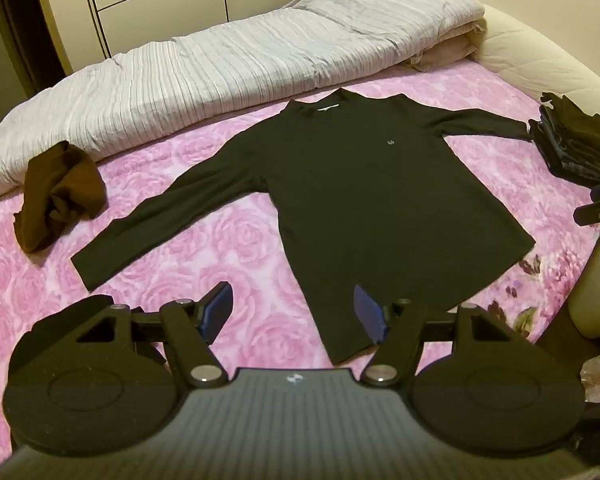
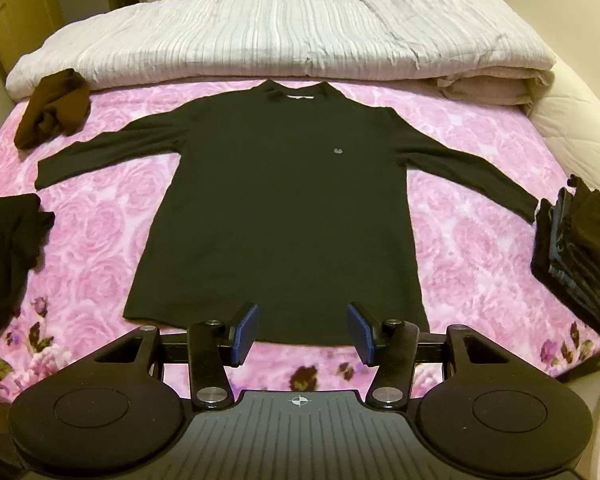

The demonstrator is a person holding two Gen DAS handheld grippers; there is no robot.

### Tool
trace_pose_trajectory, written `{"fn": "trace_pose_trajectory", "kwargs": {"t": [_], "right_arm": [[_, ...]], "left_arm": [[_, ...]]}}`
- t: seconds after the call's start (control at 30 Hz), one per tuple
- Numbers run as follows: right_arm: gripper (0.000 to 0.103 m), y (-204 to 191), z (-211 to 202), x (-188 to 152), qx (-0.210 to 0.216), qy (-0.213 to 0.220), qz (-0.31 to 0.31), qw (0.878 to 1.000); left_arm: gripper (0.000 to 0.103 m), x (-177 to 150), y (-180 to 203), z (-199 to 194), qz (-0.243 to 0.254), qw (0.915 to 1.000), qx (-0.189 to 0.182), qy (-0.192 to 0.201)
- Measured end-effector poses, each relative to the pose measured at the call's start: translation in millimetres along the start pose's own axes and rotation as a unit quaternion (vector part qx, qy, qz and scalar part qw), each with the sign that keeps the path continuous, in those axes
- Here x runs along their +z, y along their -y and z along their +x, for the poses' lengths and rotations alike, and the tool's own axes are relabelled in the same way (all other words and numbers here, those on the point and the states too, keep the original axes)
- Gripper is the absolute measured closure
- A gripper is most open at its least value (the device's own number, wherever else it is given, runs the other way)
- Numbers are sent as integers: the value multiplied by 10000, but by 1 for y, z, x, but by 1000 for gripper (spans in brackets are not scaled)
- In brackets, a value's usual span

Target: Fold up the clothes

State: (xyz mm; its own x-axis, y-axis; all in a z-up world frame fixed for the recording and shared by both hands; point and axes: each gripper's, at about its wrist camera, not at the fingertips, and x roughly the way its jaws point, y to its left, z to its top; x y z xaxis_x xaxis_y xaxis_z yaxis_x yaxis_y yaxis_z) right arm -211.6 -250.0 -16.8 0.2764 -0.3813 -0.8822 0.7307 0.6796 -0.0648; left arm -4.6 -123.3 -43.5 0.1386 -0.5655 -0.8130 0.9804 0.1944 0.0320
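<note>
My left gripper (image 1: 292,312) hangs with its blue pads wide apart and nothing between them, over the near left corner of the hem; my right gripper (image 2: 302,330) is likewise spread and empty, poised just short of the middle of the hem. Both sit above the black long-sleeved shirt (image 2: 280,208), which lies face up and flat on the pink rose-patterned bed cover (image 2: 460,240), collar toward the rolled striped duvet (image 2: 260,36), both sleeves stretched out to the sides. As I judge it, the risks are in the pinch: the knit is thin and dark against a soft cover, so a pad could bite only the top layer, or catch the cover along with it and drag everything. A lopsided lift would also skew the body and wrinkle it. The right cuff ends touching or just beside the stack of folded dark clothes (image 2: 576,252), so swinging that sleeve carelessly could topple the pile. The shirt itself looks smooth, matte, with a small pale logo on the chest. A crumpled brown garment (image 2: 52,108) and a loose black heap (image 2: 8,256) wait on the left.
</note>
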Motion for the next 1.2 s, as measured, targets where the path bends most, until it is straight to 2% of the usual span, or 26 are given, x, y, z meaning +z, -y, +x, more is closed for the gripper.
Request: {"fn": "trace_pose_trajectory", "kwargs": {"t": [0.27, 0.4, 0.53, 0.7, 0.83, 1.0, 1.13, 1.2], "right_arm": [[50, -4, 22, 5, 105, -238, -294, 9992], [50, -9, 49, 15, 431, -216, -559, 9973], [49, -39, 80, 27, 812, -141, -1168, 9897], [42, -101, 104, 54, 1144, 38, -1810, 9768], [41, -166, 129, 81, 1305, 355, -2334, 9629], [41, -251, 174, 110, 1201, 781, -2899, 9463], [41, -321, 220, 129, 1158, 1094, -3288, 9309], [41, -358, 245, 136, 1196, 1286, -3589, 9167]], "left_arm": [[39, -2, -10, 20, -439, 9985, 257, -215], [39, -3, -29, 27, -653, 9954, 567, -416], [38, -7, -62, 36, -665, 9917, 938, -572], [38, -5, -127, 46, -519, 9882, 1303, -612], [37, -3, -194, 71, -62, 9873, 1473, -591], [37, -8, -273, 130, 1245, 9809, 1378, -581], [37, -19, -330, 181, 2234, 9657, 1201, -559], [37, -25, -355, 205, 2698, 9545, 1138, -556]]}}
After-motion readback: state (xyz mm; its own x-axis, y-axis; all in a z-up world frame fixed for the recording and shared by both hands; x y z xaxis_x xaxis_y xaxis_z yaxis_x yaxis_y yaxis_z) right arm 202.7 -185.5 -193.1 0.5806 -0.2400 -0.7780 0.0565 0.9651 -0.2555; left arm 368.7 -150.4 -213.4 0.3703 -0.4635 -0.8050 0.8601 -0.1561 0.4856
